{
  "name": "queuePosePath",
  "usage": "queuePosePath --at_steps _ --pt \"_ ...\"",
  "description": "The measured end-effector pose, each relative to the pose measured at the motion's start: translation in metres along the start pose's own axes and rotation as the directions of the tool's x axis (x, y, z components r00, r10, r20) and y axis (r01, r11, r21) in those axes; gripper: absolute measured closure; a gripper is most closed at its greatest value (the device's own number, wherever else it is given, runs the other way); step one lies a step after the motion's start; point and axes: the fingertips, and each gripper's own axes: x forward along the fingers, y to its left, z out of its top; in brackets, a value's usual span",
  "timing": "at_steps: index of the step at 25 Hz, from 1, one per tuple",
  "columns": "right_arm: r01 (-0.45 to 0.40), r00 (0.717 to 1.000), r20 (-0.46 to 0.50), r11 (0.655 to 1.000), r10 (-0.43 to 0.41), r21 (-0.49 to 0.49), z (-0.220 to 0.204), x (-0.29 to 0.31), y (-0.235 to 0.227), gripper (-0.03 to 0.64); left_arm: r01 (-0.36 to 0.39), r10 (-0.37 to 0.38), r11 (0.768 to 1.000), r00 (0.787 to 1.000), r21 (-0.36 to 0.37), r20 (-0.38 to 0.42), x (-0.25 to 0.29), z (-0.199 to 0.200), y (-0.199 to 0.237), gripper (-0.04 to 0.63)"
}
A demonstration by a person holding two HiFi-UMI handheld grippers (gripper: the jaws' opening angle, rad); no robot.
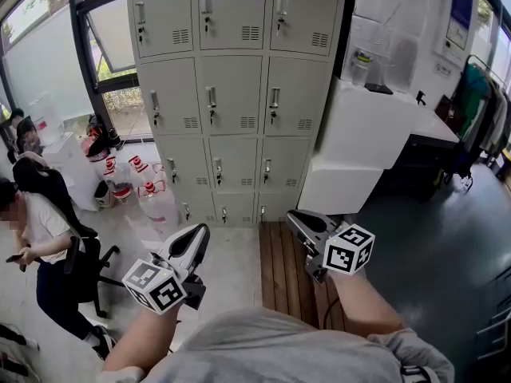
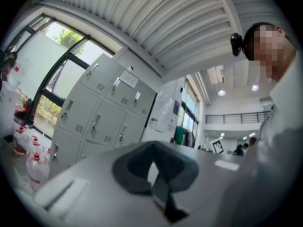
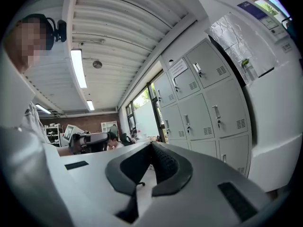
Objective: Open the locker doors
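Note:
The grey locker bank (image 1: 231, 94) stands ahead, three columns wide, and every door in view is closed with its small handle and key. It also shows in the left gripper view as lockers (image 2: 102, 112) and in the right gripper view as lockers (image 3: 203, 108). My left gripper (image 1: 197, 238) is held low, well short of the lockers, shut with nothing between its jaws (image 2: 152, 146). My right gripper (image 1: 297, 219) hovers over the wooden platform, also shut and empty (image 3: 152, 145). Neither gripper touches a door.
A white cabinet (image 1: 359, 150) juts out right of the lockers. A wooden platform (image 1: 283, 270) lies at their foot. Water bottles (image 1: 128, 178) crowd the floor at the left by the window. A person sits on an office chair (image 1: 40, 238) at far left. Clothes hang at far right (image 1: 479, 110).

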Motion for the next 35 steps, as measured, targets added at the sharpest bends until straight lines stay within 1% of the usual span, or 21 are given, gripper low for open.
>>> queuePosePath --at_steps 3,5,8,10,14,17,21,25,28,31,33,35 --pt "-0.014 1.0 -0.012 1.0 0.014 0.027 -0.012 0.014 -0.008 0.614 -0.008 0.007 1.0 1.0 -0.01 -0.02 0.005 -0.007 0.014 0.591" --pt "-0.019 1.0 -0.023 0.999 0.02 0.036 -0.019 0.03 -0.013 0.614 -0.014 0.014 1.0 1.0 -0.017 -0.025 0.009 -0.008 0.032 0.591" --pt "-0.018 0.999 -0.035 0.999 0.019 0.044 -0.023 0.065 -0.025 0.614 -0.014 0.013 0.999 0.999 -0.035 -0.03 0.018 -0.007 0.068 0.591" --pt "-0.01 0.999 -0.043 0.999 0.012 0.042 -0.024 0.094 -0.034 0.614 0.001 -0.003 0.999 0.999 -0.047 -0.032 0.027 -0.006 0.097 0.591" --pt "0.026 0.999 -0.026 1.0 -0.026 0.009 -0.017 0.168 -0.06 0.614 0.064 -0.065 0.997 0.998 -0.051 -0.019 0.051 0.006 0.177 0.591" --pt "0.061 0.998 0.016 0.998 -0.06 -0.009 -0.002 0.231 -0.08 0.614 0.116 -0.116 0.993 0.993 -0.025 -0.009 0.074 0.027 0.247 0.591" --pt "0.112 0.991 0.068 0.994 -0.113 0.012 0.025 0.307 -0.104 0.614 0.176 -0.176 0.984 0.983 -0.016 -0.05 0.103 0.06 0.333 0.591" --pt "0.167 0.98 0.11 0.986 -0.168 0.018 0.05 0.359 -0.129 0.614 0.23 -0.229 0.973 0.971 0.001 -0.073 0.136 0.087 0.393 0.592" --pt "0.201 0.974 0.097 0.979 -0.203 0.028 0.054 0.379 -0.154 0.614 0.252 -0.253 0.968 0.965 -0.018 -0.069 0.165 0.092 0.417 0.592" --pt "0.222 0.968 0.111 0.974 -0.225 0.036 0.069 0.383 -0.183 0.614 0.266 -0.267 0.964 0.962 -0.025 -0.06 0.196 0.097 0.423 0.591" --pt "0.229 0.965 0.127 0.973 -0.229 0.018 0.086 0.382 -0.206 0.614 0.269 -0.27 0.963 0.962 -0.021 -0.052 0.22 0.102 0.421 0.591" --pt "0.24 0.961 0.148 0.971 -0.234 -0.019 0.115 0.377 -0.23 0.614 0.264 -0.264 0.964 0.964 -0.023 -0.039 0.243 0.109 0.416 0.591"
